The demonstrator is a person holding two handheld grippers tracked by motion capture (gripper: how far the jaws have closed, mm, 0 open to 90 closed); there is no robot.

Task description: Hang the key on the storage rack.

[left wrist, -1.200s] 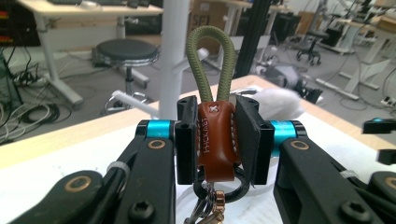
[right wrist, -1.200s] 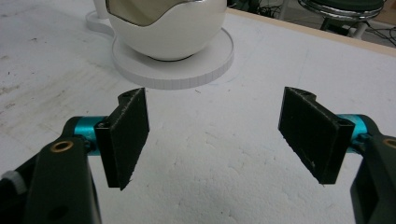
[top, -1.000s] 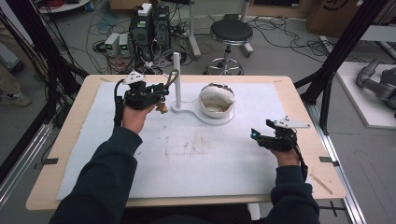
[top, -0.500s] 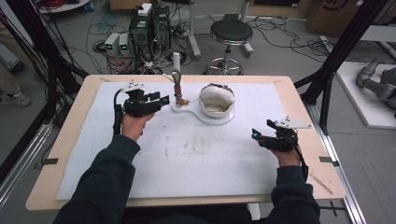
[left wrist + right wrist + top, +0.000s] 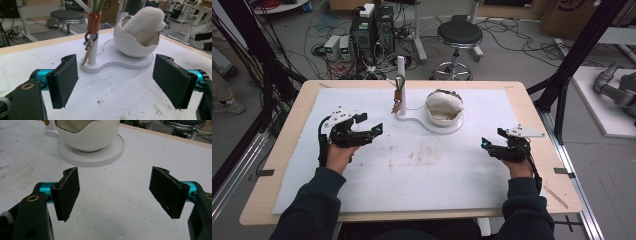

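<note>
High view: a keyring with an orange tag hangs on the white post at the desk's far middle, left of the egg-shaped bowl.

Left gripper view: fingers, having just been opening, stand wide and empty; the post's top is cut off.

Right gripper view: fingers wide, empty.

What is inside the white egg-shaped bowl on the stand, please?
A white fluffy pad leans inside the egg-shaped bowl, poking above its rim. Beneath it a beige inner surface shows; the bowl's bottom is covered by the pad and wall.
</note>
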